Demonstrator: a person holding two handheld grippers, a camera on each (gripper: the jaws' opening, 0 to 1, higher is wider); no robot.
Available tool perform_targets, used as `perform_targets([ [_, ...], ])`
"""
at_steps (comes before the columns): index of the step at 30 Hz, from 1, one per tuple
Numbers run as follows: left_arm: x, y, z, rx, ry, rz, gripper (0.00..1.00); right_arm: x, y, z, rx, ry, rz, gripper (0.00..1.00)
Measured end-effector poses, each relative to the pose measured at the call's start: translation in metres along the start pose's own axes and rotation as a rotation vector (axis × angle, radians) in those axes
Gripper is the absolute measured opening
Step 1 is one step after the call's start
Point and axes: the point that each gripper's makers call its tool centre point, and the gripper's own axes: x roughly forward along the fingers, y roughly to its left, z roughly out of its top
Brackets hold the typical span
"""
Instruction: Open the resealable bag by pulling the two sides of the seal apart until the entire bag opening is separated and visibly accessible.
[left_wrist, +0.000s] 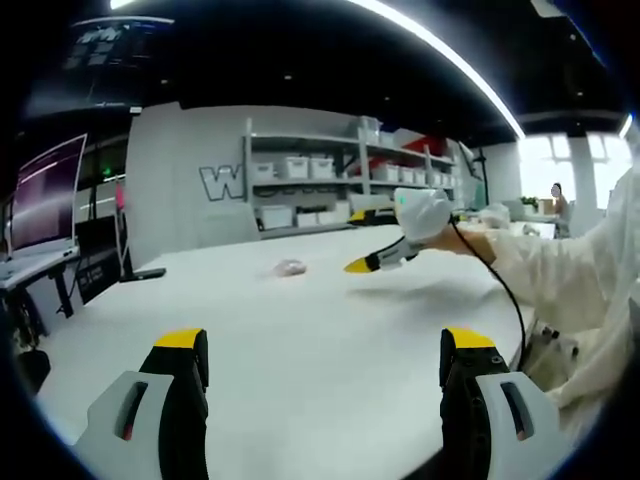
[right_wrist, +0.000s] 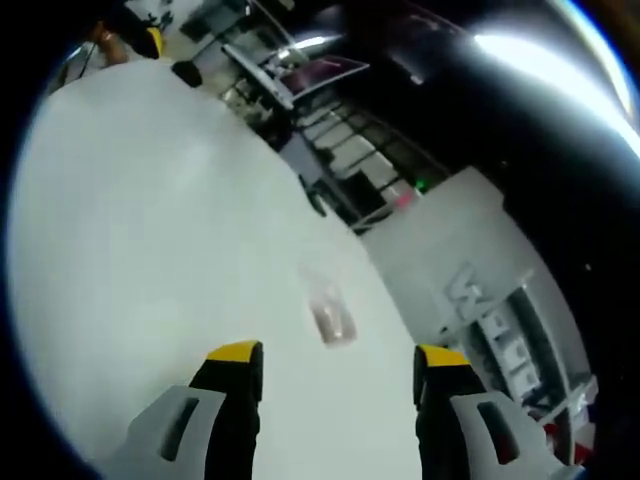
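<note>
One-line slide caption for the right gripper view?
Open right gripper hovers above the white table, jaws framing the small clear bag.

Open tool (right_wrist: 338, 362) near bag (right_wrist: 332, 316)

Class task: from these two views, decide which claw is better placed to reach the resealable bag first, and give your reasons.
Probably the right claw. The bag lies just beyond its open tips, almost centred between them. From the left claw, also open, the bag sits well across the white table.
</note>
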Motion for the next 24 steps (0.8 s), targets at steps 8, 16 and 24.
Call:
perform_targets([
  [8, -0.0009, 0.0008, -0.0008, -0.001, 0.002, 0.001, 0.96, 0.0019, 0.0005, 0.0036, -0.014, -0.002, -0.001, 0.60],
  [16, -0.0012, 0.0019, -0.0005, 0.000, 0.001, 0.001, 0.96, 0.0065, 0.0010, 0.0093, -0.012, -0.010, 0.000, 0.60],
  [24, -0.0013, 0.0024, -0.0010, -0.003, 0.001, 0.000, 0.96, 0.0079, 0.0025, 0.0093, -0.019, -0.006, 0.003, 0.60],
])
